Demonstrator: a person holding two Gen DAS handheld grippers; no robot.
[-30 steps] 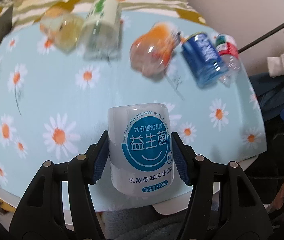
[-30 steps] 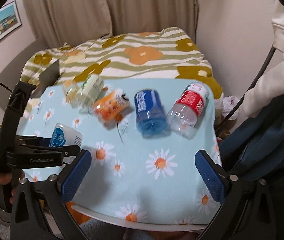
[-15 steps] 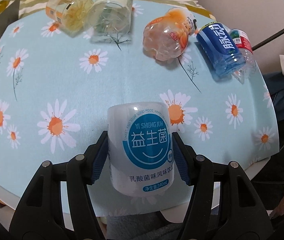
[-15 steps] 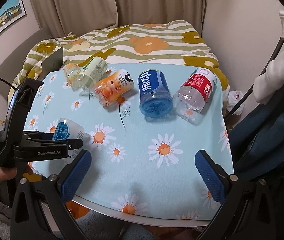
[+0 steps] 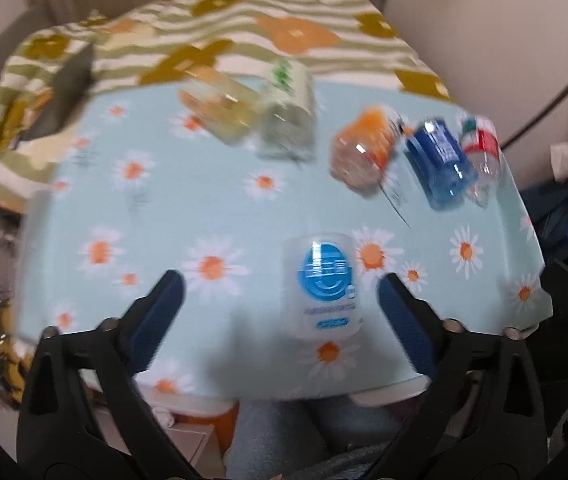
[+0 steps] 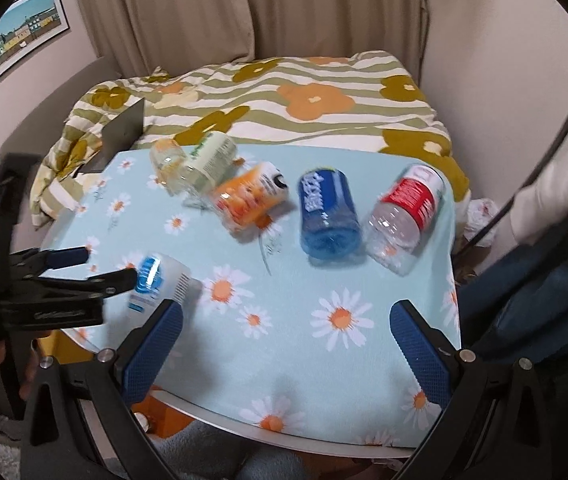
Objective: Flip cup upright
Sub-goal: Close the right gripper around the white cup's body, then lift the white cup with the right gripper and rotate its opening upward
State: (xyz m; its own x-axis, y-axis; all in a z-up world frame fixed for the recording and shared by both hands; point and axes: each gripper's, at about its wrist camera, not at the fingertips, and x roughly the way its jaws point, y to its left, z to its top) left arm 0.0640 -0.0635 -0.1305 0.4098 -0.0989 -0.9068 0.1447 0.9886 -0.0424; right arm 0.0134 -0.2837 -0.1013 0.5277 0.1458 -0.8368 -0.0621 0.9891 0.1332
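A white cup with a blue round label [image 5: 326, 286] stands upright near the front left edge of the daisy tablecloth; it also shows in the right wrist view [image 6: 160, 284]. My left gripper [image 5: 280, 312] is open, its blue pads wide apart on either side of the cup and not touching it. In the right wrist view the left gripper [image 6: 96, 270] sits just left of the cup. My right gripper [image 6: 286, 340] is open and empty over the table's front edge. The left wrist view is blurred.
Several cut bottle cups lie on their sides across the far half of the table: yellow [image 6: 166, 158], green-white [image 6: 208, 162], orange [image 6: 250, 198], blue [image 6: 326, 210] and red-labelled clear [image 6: 408, 212]. A striped flowered blanket [image 6: 284, 96] lies behind the table.
My left gripper has opened and let go of the white cup, which now stands on the table. The left gripper has pulled back and up. The right gripper has risen slightly.
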